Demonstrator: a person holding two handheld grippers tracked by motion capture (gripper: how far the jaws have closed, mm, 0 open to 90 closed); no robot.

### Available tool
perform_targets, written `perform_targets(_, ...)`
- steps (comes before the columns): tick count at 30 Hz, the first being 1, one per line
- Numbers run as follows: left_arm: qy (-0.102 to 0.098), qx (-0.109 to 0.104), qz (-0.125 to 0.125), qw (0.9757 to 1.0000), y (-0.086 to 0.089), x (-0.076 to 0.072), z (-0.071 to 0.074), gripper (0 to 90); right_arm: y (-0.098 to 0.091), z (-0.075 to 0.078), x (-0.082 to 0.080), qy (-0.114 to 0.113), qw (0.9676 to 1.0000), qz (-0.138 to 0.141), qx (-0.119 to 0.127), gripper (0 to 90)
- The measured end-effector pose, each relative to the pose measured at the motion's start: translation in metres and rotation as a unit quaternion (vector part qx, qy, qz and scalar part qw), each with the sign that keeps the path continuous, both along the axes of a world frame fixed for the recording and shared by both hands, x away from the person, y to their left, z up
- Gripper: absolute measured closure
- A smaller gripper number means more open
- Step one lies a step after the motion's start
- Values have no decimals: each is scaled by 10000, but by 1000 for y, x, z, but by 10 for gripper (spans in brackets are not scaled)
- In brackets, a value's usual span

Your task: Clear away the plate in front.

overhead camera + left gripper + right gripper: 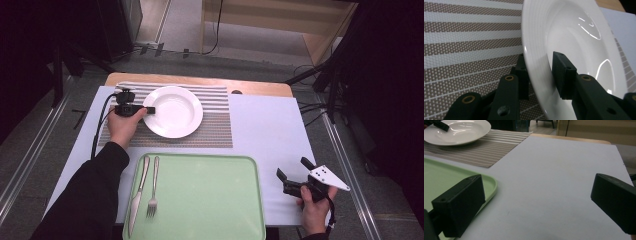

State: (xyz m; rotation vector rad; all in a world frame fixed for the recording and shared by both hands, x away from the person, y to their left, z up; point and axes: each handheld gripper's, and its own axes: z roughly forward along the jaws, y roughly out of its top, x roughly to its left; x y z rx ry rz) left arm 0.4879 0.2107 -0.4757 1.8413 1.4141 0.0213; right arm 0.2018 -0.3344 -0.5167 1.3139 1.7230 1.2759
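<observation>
The round white glazed ceramic plate (pixel 173 111) lies on the brown-and-white striped woven placemat (pixel 215 125) at the tabletop's (pixel 270 135) 12 o'clock side, and the left tongs (pixel 148 109) straddle its rim at 9 o'clock, one jaw under the lip and one inside, narrowed around it though I cannot tell whether the pads press yet. I judge the plate stiff, fairly heavy, slick and breakable, so the rim wants a deep, firm bite. The right tongs (pixel 291 168) hang wide open and empty at 4 o'clock over bare surface, which offers free room beside the pale green plastic tray (pixel 210 200) holding a steel knife (pixel 138 192) and fork (pixel 153 187).
</observation>
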Motion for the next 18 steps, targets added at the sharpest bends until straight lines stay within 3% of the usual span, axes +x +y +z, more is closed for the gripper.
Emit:
perform_targets(2, 29, -176, -171, 9997, -1, -1, 1, 714, 0, 0, 0, 2, 10000, -7, -3, 0)
perform_targets(4, -43, 108, -275, 9996, -8, -4, 1, 735, 0, 0, 0, 5, 10000, -8, -12, 0)
perform_targets(5, -57, -92, -341, 9994, -6, -5, 2, 745, 0, 0, 0, 5, 10000, -10, -13, 0)
perform_targets(15, -97, -136, -259, 9995, -13, -10, 9, 802, 0, 0, 0, -3, 10000, -24, -27, 0)
perform_targets(18, -77, -306, -109, 9994, -12, -10, 7, 810, 0, 0, 0, -3, 10000, -21, -49, 0)
